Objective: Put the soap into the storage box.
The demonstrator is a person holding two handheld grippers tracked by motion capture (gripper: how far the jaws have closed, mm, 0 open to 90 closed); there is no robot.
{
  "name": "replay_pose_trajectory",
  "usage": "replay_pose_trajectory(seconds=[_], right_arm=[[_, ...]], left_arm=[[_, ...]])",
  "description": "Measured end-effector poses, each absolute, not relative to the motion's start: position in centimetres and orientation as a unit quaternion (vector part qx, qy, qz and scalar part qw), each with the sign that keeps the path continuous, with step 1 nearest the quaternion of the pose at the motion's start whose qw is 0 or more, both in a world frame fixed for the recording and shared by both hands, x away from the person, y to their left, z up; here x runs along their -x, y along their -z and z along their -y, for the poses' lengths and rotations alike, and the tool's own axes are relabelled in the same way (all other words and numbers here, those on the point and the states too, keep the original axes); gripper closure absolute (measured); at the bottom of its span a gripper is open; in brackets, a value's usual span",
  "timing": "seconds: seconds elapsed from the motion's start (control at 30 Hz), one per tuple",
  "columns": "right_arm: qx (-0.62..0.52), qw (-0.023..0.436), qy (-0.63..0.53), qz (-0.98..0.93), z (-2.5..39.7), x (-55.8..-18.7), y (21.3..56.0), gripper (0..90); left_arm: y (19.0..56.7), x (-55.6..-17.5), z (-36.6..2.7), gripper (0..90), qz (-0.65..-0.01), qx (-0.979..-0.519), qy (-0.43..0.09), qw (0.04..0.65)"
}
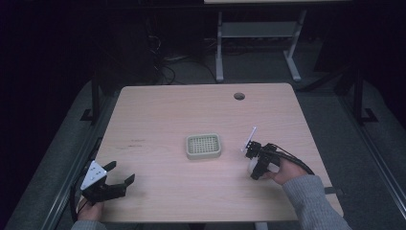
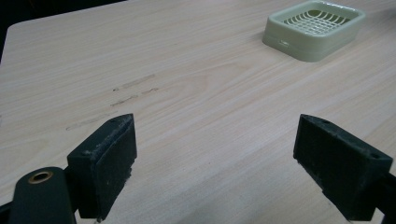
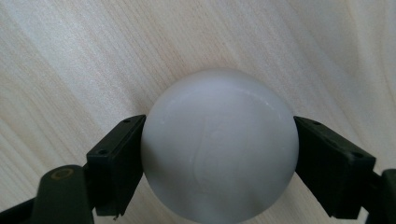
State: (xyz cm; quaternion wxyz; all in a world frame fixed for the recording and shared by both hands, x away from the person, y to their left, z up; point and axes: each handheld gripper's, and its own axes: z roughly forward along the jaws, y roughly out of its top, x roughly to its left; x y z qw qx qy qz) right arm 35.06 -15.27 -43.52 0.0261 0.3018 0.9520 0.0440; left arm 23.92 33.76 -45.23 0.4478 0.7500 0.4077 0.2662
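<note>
A pale green soap dish (image 1: pixel 203 155) with a slotted grid top sits empty near the table's middle; the left gripper view has the dish (image 2: pixel 299 49) at the upper right. My right gripper (image 1: pixel 253 164), right of the dish, is tipped down at the tabletop and shut on a white round ball (image 1: pixel 250 167). Up close, the ball (image 3: pixel 219 140) is pressed between both black pads (image 3: pixel 119 163), just over the wood. My left gripper (image 1: pixel 122 171) rests near the front left corner, open with nothing between its jaws (image 2: pixel 215 140).
The light wooden table (image 1: pixel 167 110) has a round cable hole (image 1: pixel 239 96) at the back right and faint scuff marks (image 2: pixel 133 88) left of centre. Beyond the far edge stand the legs of another desk (image 1: pixel 219 48) and some cables on a dark floor.
</note>
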Motion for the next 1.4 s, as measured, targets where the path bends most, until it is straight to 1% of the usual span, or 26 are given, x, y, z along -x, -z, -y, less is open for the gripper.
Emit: replay_pose_trajectory(seconds=[0.17, 0.23, 0.8, 0.97, 1.4], right_arm=[[-0.302, 0.024, -0.046, -0.952, 15.3, -35.1, 43.5, 20.6], [-0.299, 0.023, -0.046, -0.953, 15.3, -35.1, 43.5, 22.8], [-0.284, 0.026, -0.043, -0.957, 15.3, -35.1, 43.5, 23.5], [-0.289, 0.023, -0.059, -0.955, 15.4, -35.2, 42.7, 23.6], [-0.281, 0.016, -0.069, -0.957, 14.0, -36.0, 41.0, 23.6]], left_arm=[[45.2, -23.9, -33.8, 12.9, -0.409, -0.749, -0.267, 0.448], [45.2, -23.9, -33.8, 12.8, -0.409, -0.749, -0.268, 0.448], [45.1, -23.9, -34.0, 12.8, -0.412, -0.745, -0.270, 0.449], [45.2, -24.0, -34.0, 12.8, -0.412, -0.747, -0.270, 0.448], [45.1, -24.0, -34.0, 12.9, -0.413, -0.744, -0.271, 0.450]])
